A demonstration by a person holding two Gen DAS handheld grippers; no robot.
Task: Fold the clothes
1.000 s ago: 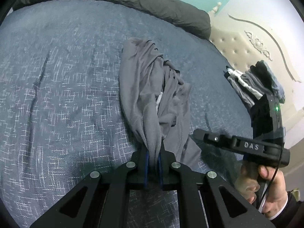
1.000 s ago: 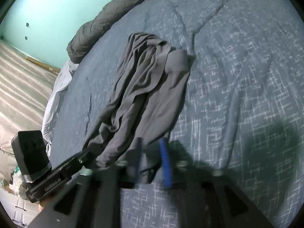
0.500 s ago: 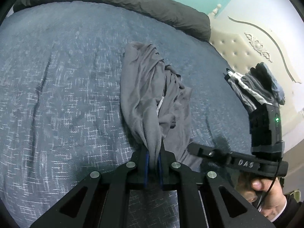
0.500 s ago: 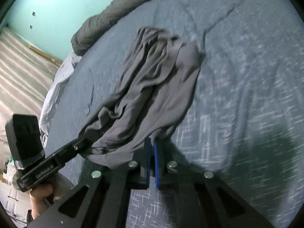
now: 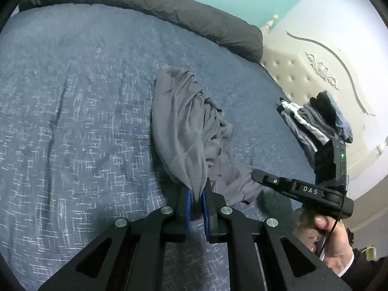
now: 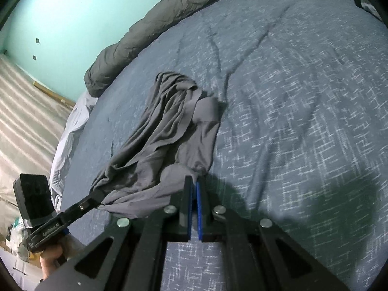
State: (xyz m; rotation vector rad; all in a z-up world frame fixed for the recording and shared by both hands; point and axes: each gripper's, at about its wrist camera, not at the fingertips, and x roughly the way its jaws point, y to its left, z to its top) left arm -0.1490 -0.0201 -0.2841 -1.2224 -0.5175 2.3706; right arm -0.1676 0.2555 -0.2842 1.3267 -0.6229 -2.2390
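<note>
A crumpled grey garment (image 5: 181,126) lies in a long bunch on the blue bedspread (image 5: 72,121). My left gripper (image 5: 196,190) is shut on its near end, and the cloth rises in a gathered fold from between the blue pads. In the right wrist view the same garment (image 6: 169,131) stretches away from my right gripper (image 6: 193,181), which is shut on a near edge of it. From there the left gripper (image 6: 97,195) is seen pinching the other near corner. From the left view, the tip of the right gripper (image 5: 257,177) touches the garment's lower right edge.
A stack of folded clothes (image 5: 315,121) sits by the cream headboard (image 5: 315,70). A rolled dark grey duvet (image 5: 145,7) runs along the bed's far edge. A hand (image 5: 332,240) holds the right gripper. The floor (image 6: 24,121) lies beyond the bed's left side.
My right gripper, open one second ago, has shut on the garment's near edge. The left gripper has stayed shut on its end. Both near corners have drawn slightly apart.
</note>
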